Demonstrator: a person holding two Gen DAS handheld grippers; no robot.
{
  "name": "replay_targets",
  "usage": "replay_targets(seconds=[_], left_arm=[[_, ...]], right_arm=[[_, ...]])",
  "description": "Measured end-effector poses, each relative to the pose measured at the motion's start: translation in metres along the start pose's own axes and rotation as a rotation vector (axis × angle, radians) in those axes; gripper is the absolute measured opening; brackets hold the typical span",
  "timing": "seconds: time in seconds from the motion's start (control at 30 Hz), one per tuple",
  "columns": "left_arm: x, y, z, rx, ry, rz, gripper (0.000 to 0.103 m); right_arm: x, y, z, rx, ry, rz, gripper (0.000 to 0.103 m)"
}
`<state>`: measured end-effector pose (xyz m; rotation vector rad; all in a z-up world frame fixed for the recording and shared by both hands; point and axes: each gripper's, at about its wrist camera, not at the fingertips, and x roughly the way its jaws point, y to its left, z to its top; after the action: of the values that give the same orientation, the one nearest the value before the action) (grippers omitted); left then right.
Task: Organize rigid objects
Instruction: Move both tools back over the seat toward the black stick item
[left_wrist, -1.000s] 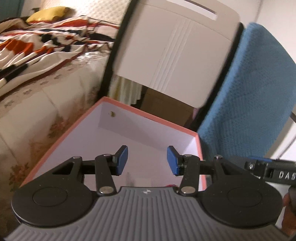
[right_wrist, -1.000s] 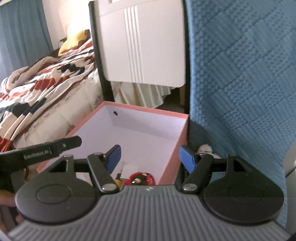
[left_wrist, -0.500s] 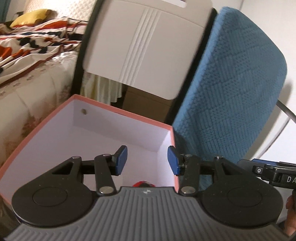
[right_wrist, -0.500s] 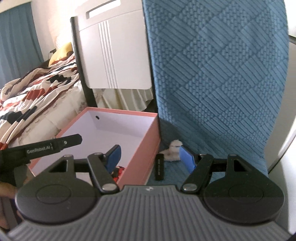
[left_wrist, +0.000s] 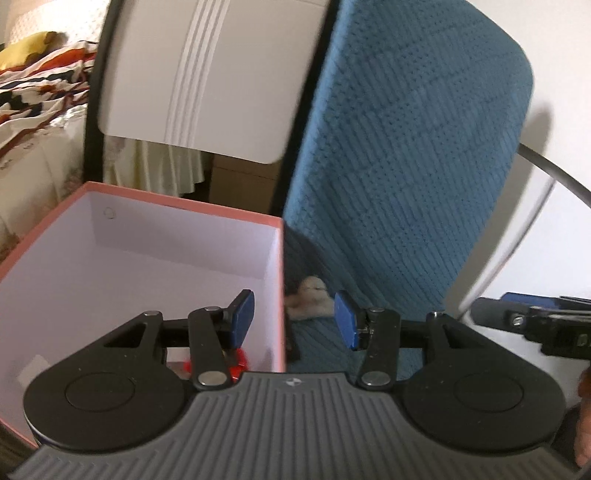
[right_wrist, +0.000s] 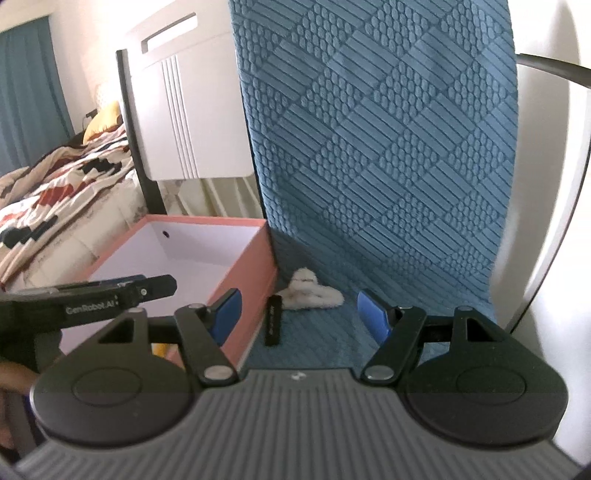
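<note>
A pink box (left_wrist: 184, 210) with a white inside stands on a blue chair seat; it also shows in the right wrist view (right_wrist: 255, 266). A red object (left_wrist: 242, 363) lies in it, partly hidden. On the seat beside the box lie a slim black bar (right_wrist: 273, 321) and a white fluffy item (right_wrist: 310, 295), which also shows in the left wrist view (left_wrist: 310, 301). My left gripper (left_wrist: 293, 321) is open and empty, straddling the box's right wall. My right gripper (right_wrist: 299, 314) is open and empty, above the black bar.
The blue chair back (right_wrist: 388, 147) rises close behind the seat. A white headboard panel (left_wrist: 207, 74) and a bed with a patterned blanket (right_wrist: 55, 184) stand at the left. A thin metal chair arm (left_wrist: 546, 173) curves at the right.
Both grippers have swung right, from over the box towards the chair seat. The black bar and the fluffy item have come into view. Both grippers stayed open.
</note>
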<state>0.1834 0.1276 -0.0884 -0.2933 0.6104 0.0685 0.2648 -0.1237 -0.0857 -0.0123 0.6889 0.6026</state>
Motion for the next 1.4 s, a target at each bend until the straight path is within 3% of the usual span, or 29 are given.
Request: replay_targets(seconds=[0.17, 0.47, 0.57, 0.73, 0.93, 1.07, 1.4], left_arm=[[0.004, -0.018, -0.013, -0.018, -0.008, -0.026, 0.054], [0.012, -0.039, -0.032, -0.011, -0.008, 0.029, 0.055], [0.013, -0.042, -0.036, -0.029, -0.001, 0.019, 0.067], [0.022, -0.052, -0.047, -0.020, 0.008, 0.020, 0.068], [0.035, -0.067, -0.060, -0.031, 0.028, 0.039, 0.068], [0.044, -0.069, -0.065, -0.102, 0.035, 0.030, 0.068], [0.074, -0.079, -0.069, -0.081, 0.026, 0.091, 0.068]], right_arm=[[-0.001, -0.019, -0.015, 0.021, 0.016, -0.023, 0.072], [-0.001, -0.048, -0.042, 0.032, 0.051, -0.045, 0.072], [0.000, -0.054, -0.048, 0.044, 0.058, -0.046, 0.072], [0.005, -0.059, -0.054, 0.047, 0.069, -0.034, 0.072], [0.010, -0.067, -0.052, 0.046, 0.076, -0.015, 0.072], [0.010, -0.073, -0.049, 0.059, 0.077, 0.010, 0.072], [0.030, -0.083, -0.031, 0.109, 0.070, 0.060, 0.072]])
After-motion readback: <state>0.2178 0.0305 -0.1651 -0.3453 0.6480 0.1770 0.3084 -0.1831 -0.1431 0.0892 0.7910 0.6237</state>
